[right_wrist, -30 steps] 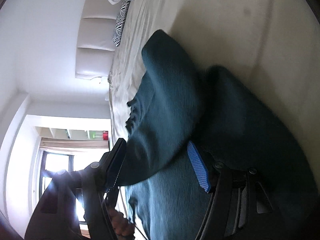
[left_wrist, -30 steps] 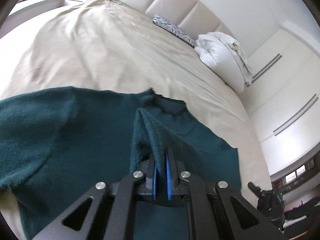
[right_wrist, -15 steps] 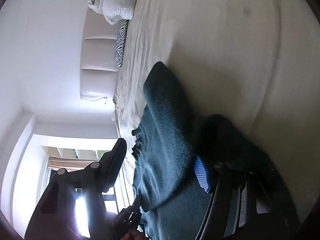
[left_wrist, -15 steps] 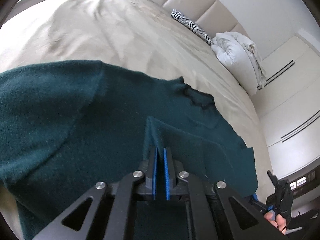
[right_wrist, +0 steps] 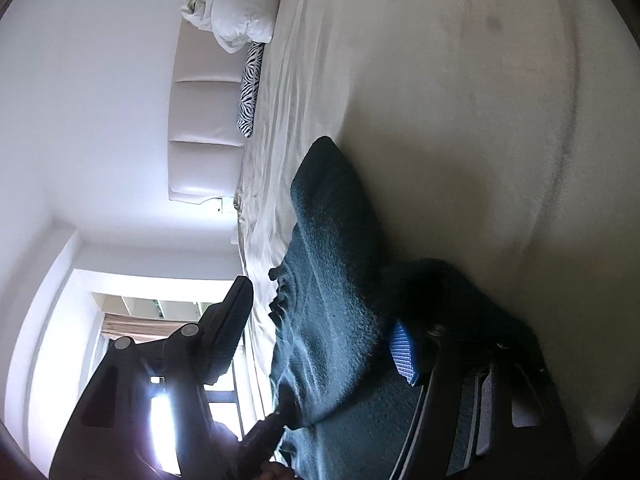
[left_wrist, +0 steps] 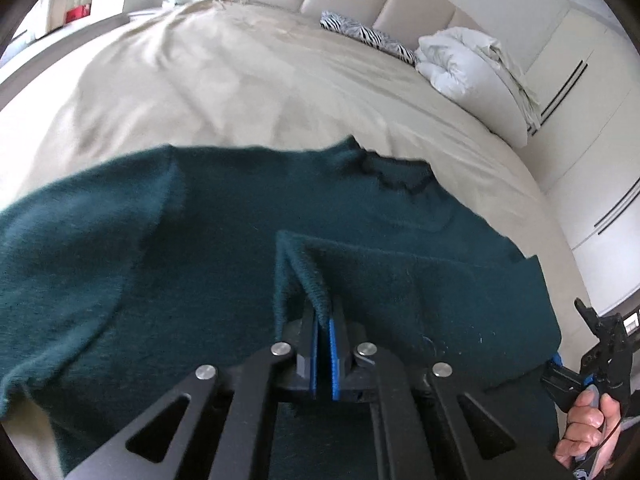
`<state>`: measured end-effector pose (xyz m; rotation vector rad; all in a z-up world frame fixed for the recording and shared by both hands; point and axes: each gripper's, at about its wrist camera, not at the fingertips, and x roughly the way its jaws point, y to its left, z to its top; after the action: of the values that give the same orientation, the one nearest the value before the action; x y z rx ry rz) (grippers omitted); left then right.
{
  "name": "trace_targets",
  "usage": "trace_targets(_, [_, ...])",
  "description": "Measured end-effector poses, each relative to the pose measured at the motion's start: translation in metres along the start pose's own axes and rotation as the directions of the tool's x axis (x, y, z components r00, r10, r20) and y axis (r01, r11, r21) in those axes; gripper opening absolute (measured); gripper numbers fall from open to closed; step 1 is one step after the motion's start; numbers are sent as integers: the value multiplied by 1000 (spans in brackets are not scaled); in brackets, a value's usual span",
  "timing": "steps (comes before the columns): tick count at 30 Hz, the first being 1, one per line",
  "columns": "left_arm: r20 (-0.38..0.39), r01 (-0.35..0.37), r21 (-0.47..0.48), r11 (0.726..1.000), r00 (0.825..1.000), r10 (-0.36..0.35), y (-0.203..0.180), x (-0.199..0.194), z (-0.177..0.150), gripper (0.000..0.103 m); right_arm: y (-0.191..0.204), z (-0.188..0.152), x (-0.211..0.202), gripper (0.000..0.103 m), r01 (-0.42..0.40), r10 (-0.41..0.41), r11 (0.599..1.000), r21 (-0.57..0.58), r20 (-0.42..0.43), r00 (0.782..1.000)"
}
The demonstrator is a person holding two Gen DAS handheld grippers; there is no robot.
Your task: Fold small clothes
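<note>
On bed [left_wrist: 240,80]: left tongs [left_wrist: 323,330] pinch sweater [left_wrist: 160,248] fold; right tongs [right_wrist: 324,328] wide (pillows [left_wrist: 460,64] beyond).

Fuzzy knitted sweater [left_wrist: 180,264], matt bedsheet [left_wrist: 240,80]

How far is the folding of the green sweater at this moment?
Done: the dark green sweater lies spread on the beige bed, and one edge seems turned over the body. In hand: the left tool is shut on that lifted fold, while the right tool is open with cloth between its fingers. Left: laying the fold flat and the remaining folds.
</note>
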<state>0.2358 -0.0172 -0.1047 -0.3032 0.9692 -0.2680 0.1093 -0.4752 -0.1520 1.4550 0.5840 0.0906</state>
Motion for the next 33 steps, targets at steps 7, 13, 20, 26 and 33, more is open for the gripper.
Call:
trace_targets(7, [44, -8, -64, 998, 999, 11, 21, -4, 1, 5, 3, -5, -1, 63, -16, 16, 1000, -7, -5, 1000])
trace_targets(13, [67, -25, -71, 997, 997, 29, 22, -2, -3, 5, -16, 2, -8, 55, -30, 27, 997, 70, 42, 999])
trace_targets(20, [88, 5, -74, 997, 996, 1, 28, -7, -11, 6, 0, 0, -46, 51, 133, -132, 991, -20, 47, 990])
trace_targets(26, [82, 3, -72, 997, 997, 3, 30, -2, -13, 15, 49, 15, -31, 52, 97, -123, 969, -226, -104, 987])
trace_targets(33, [87, 130, -116, 985, 989, -120, 50, -7, -25, 21, 39, 54, 65, 51, 171, -233, 956, -237, -265, 936])
